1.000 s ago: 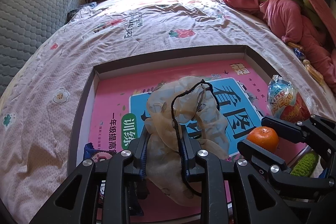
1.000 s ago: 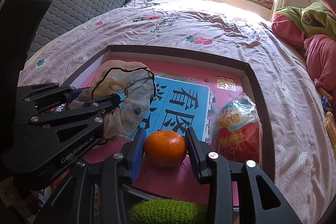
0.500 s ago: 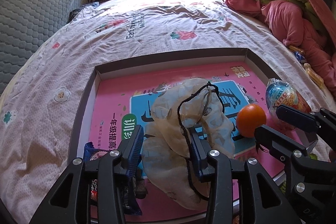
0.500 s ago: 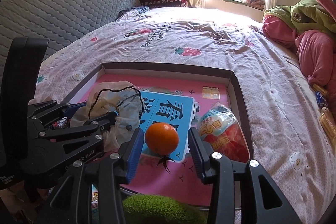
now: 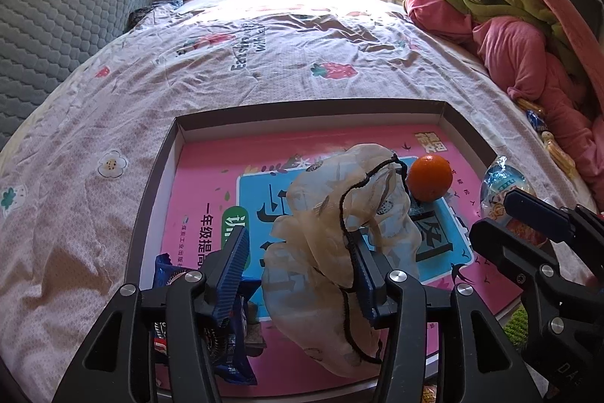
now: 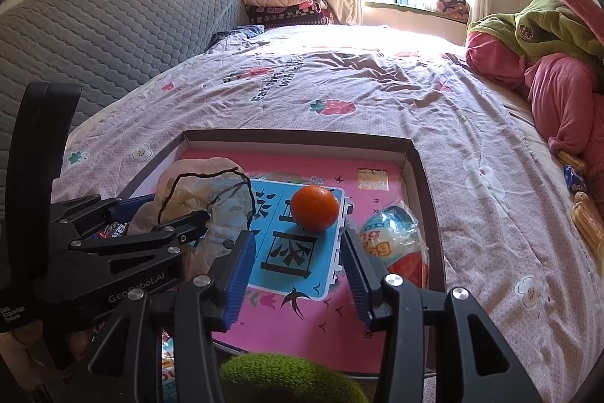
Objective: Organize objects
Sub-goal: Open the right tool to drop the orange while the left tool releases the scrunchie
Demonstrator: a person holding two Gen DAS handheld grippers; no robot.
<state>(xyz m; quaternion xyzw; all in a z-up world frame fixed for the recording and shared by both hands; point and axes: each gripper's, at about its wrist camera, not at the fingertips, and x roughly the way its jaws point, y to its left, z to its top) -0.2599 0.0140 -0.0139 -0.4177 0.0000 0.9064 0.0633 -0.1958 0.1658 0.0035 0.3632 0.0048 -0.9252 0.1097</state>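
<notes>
We have just let go of both things inside the box [image 6: 415, 176]: the right gripper [image 6: 298, 270], fingers opening and empty, has backed off the orange [image 6: 315, 207] mid-box, while the left gripper [image 5: 298, 267], fingers opening, frees the pouch [image 5: 339, 233] near the front edge.

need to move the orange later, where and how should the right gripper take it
Grip the orange across its widest middle, coming from the near side along the right gripper, whose jaws are opening with nothing between them. It is round, sits free on the book in the box, with the pouch left and the snack bag right, so keep centred.
</notes>
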